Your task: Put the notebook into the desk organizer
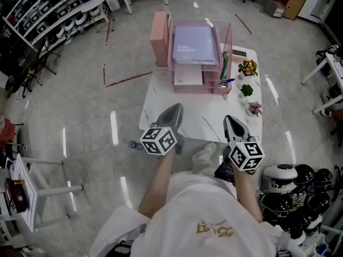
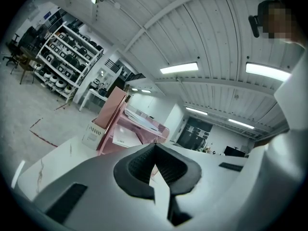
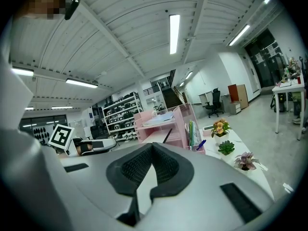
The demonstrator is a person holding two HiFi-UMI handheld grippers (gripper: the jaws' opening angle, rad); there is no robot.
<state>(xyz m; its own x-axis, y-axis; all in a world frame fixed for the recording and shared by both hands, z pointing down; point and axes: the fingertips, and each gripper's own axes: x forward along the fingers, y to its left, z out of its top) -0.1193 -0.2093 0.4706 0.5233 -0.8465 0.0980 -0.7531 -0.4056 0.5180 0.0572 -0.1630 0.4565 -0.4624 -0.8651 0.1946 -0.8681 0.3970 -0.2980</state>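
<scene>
A white shirt (image 1: 187, 218) is seen closest, at the bottom of the head view, and two bare arms are stretched out from it. A gripper is held in each hand. Just to the right of the person, a heap of black and white helmets (image 1: 300, 189) is piled on the grey floor (image 1: 80, 106).

The left gripper (image 1: 176, 107) and the right gripper (image 1: 229, 119) are held side by side over the near edge of the white table (image 1: 161, 98), a little apart from each other. In the left gripper view, the two dark jaws are seen pressed together at their tips, and nothing is caught between them. The same is seen in the right gripper view: the jaws are closed tip to tip and nothing is held.

Farther on, three small potted plants (image 1: 247, 90) are lined up along the right side of the table. At the far end of the table, the pink desk organizer (image 1: 198, 89) is set. The purple notebook (image 1: 194, 43) is laid flat on its top tray, between the pink walls. A sheet of paper (image 1: 188, 76) is seen in the tray under it. Pens (image 1: 224, 68) are stood in the small part on the organizer's right side. A tall pink box (image 1: 159, 36) is stood right against its left side.

Farthest away, at the top left, shelves (image 1: 48, 15) full of more helmets are seen.
</scene>
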